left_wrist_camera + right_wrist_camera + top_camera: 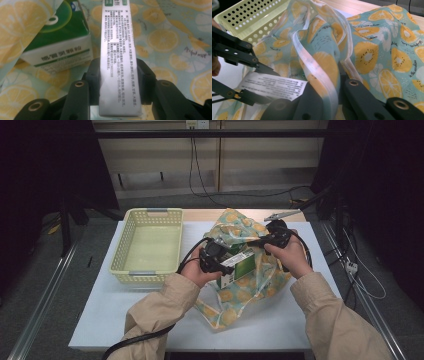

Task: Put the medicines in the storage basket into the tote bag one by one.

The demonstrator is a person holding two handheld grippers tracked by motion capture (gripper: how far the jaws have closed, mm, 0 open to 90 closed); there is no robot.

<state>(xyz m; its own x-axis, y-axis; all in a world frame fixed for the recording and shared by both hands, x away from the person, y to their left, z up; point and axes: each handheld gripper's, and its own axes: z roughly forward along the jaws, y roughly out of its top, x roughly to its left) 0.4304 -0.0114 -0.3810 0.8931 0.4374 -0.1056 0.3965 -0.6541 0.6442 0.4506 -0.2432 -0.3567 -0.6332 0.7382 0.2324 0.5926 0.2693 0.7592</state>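
1. The left gripper (216,260) grips a slim white box (117,62) across its narrow sides; its fingers (93,75) press on both long edges. Gripping the box by its near end leaves the far end free to lead into the bag.

2. The slim white box is printed with small text on its upper face. In the high view it sits over the bag's mouth, above the middle of the surface (100,320), pointing towards the right hand.

3. The right gripper (272,239) is closed on the white-trimmed rim (322,72) of the bag (240,295). The fingers pinch the fabric and lift it, which appears intended to hold the mouth open for loading.

4. The bag is a soft blue-green fabric printed with lemon slices. It lies on the surface just right of the basket (147,245), with its lower part spread flat towards the person.

5. A green and white box (57,42) already lies inside the bag, tilted, just beside the slim white box.

6. The basket is pale yellow with perforated walls and stands at the left of the surface; nothing is seen in it.

7. Judgement: the work in hand is packing boxes into the bag, and the slim white box is about to go in.
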